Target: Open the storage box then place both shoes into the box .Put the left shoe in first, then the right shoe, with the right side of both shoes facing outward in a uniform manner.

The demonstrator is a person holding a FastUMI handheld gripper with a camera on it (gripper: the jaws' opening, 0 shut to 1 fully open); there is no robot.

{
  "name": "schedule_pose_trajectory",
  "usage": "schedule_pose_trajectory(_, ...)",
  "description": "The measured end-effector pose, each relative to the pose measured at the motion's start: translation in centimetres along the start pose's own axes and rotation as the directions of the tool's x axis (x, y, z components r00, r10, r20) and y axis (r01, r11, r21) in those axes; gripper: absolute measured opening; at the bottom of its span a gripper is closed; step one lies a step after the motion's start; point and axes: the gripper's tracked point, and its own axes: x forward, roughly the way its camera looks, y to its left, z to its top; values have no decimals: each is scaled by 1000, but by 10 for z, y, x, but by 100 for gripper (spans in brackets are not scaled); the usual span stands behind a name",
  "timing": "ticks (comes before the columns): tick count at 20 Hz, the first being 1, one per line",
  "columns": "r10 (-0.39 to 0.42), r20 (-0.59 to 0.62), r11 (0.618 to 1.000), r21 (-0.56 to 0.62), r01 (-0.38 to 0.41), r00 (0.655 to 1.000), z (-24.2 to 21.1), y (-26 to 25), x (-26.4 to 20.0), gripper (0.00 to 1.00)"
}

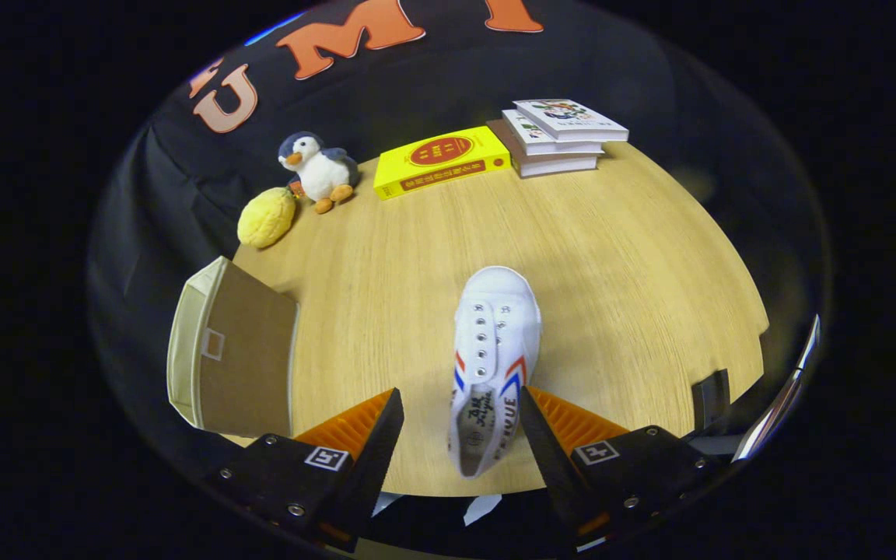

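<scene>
In the gripper view, the claw [460, 408] stands wide open above a round, pale wooden surface [619, 257]. Its two fingers are spread apart, and a white canvas sneaker with red and blue side stripes [491, 354] lies between them, toe pointing away from the claw and heel nearest to it. The finger on the sneaker's right sits just beside the shoe's side, at or very near contact; whether it truly touches cannot be told. The other finger stands clearly apart from the shoe, with bare wood showing in the gap. The claw does not grip the shoe.

To the left of the fingers, at the rim of the surface, sits a beige fabric storage box [222, 354] with a brown panel facing up and a small label window on it; whether that panel is a lid or a side cannot be told.

Beyond the shoe, along the far rim, lie a bumpy yellow plush fruit [266, 217], a small grey-and-white plush penguin with orange feet [319, 170], a flat yellow book with a red oval on its cover [440, 161], and a stack of three white-covered books [561, 134].
</scene>
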Motion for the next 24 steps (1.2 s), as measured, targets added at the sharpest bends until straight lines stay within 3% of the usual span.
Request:
schedule_pose_trajectory(4,-20,-29,1000,-5,20,999,-21,-20,18,89)
schedule_pose_trajectory(10,-46,-51,999,-14,46,998,-43,-36,54,76)
schedule_pose_trajectory(14,-69,3,998,-9,69,998,-29,-42,69,70)
schedule_pose_trajectory(16,-38,-7,999,32,38,999,-27,-38,73,67)
schedule_pose_trajectory(18,4,-23,998,65,-3,1000,-29,-35,76,62)
schedule_pose_trajectory(20,54,-37,993,110,-50,998,-31,-31,78,51)
schedule_pose_trajectory(21,64,-38,990,126,-59,997,-29,-31,77,37)
schedule_pose_trajectory(24,77,-28,987,144,-72,997,-24,-36,76,25)
